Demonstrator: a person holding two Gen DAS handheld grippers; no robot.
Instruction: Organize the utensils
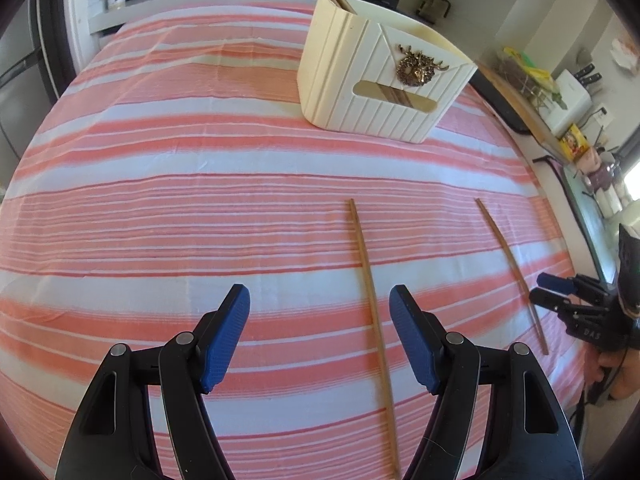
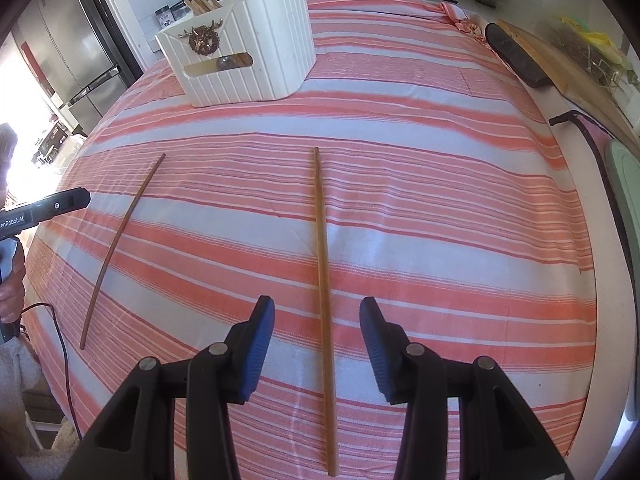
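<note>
Readable markings on the two handheld grippers

The left gripper (image 2: 44, 210) body reads "enRobot.AI" (its start is cut off); the right gripper (image 1: 592, 312) shows faint "DAS".

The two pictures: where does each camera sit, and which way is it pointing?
Left wrist view: sits on the left tongs, facing across the striped tablecloth toward the white basket; its own open blue fingers show, and the right tongs at the right edge.
Right wrist view: sits on the right tongs, open astride one chopstick; the person's hand shows at left.
Shared: the basket, the tablecloth and both loose chopsticks.
</note>
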